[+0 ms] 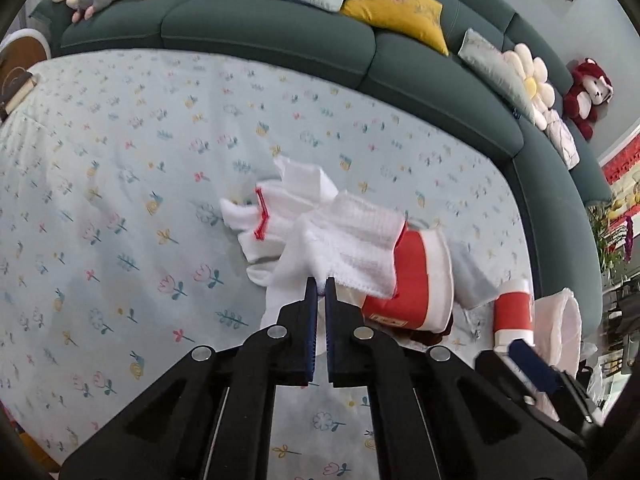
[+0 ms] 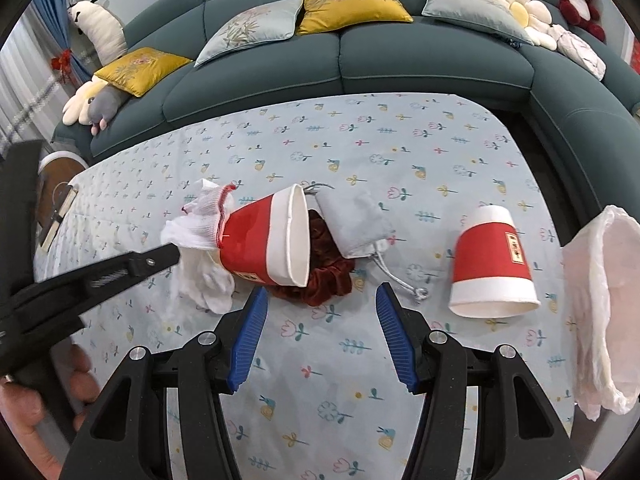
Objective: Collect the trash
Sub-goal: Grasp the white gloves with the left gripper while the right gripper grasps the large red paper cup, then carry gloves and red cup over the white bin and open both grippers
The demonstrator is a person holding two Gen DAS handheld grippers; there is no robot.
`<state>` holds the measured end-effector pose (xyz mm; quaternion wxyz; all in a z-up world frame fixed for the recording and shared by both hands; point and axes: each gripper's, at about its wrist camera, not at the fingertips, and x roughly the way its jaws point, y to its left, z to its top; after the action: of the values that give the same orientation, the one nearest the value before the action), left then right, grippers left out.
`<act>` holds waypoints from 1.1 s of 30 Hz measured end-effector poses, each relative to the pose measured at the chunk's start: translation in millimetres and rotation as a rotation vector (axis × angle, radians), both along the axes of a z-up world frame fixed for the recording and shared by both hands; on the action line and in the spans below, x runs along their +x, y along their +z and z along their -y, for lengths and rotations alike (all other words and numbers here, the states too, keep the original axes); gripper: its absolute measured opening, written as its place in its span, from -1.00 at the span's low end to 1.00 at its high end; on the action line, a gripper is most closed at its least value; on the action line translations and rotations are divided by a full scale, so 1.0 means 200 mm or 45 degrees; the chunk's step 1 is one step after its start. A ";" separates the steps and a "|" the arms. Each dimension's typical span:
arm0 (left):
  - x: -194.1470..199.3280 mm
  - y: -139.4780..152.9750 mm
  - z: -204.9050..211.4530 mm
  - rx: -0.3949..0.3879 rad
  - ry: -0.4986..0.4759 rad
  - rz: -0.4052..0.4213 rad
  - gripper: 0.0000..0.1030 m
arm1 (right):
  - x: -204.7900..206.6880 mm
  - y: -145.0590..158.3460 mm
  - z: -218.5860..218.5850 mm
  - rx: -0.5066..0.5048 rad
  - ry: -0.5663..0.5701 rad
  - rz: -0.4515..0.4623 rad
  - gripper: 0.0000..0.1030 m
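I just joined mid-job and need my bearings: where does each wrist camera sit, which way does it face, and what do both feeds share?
Left wrist: on the left gripper, looking along its fingers, shut on the white glove over the floral cloth, sofa beyond; the right gripper's tip shows at lower right.
Right wrist: on the right gripper, open above the cloth, facing the tipped red cup; the left gripper and the person's hand enter at left.
Shared: glove, both cups, sofa, white bag.
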<state>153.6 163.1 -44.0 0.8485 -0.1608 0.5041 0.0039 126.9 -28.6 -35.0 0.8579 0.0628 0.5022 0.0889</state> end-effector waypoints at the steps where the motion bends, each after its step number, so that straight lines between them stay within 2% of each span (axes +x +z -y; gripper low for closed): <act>1: 0.00 0.01 -0.01 0.001 -0.001 0.005 -0.94 | 0.00 0.00 0.00 0.004 0.000 0.000 0.07; 7: -0.03 0.10 -0.05 -0.015 0.040 0.049 -0.94 | 0.00 0.00 -0.02 0.017 0.009 0.001 0.07; 12: -0.04 0.17 -0.09 -0.027 0.058 0.085 -0.94 | 0.04 -0.02 -0.06 0.045 0.044 -0.003 -0.01; 15: -0.03 0.18 -0.10 -0.031 0.062 0.086 -0.94 | 0.07 -0.03 -0.10 0.047 0.076 -0.009 -0.12; 23: -0.02 0.14 -0.08 -0.030 0.044 0.061 -0.94 | 0.15 -0.13 -0.18 0.067 0.132 -0.049 -0.26; 24: -0.02 0.14 -0.07 -0.028 0.039 0.058 -0.94 | 0.16 -0.14 -0.19 0.071 0.136 -0.058 -0.29; 28: -0.01 0.13 -0.03 -0.012 0.015 0.052 -0.94 | 0.16 -0.18 -0.21 0.098 0.173 -0.093 -0.71; 33: -0.02 0.14 0.02 0.000 -0.010 0.051 -0.94 | 0.11 -0.15 -0.21 0.157 0.212 -0.075 -0.88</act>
<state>149.0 159.9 -16.0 0.8585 -0.1587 0.4875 -0.0025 148.6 13.6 -64.2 0.8269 0.0762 0.5243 0.1887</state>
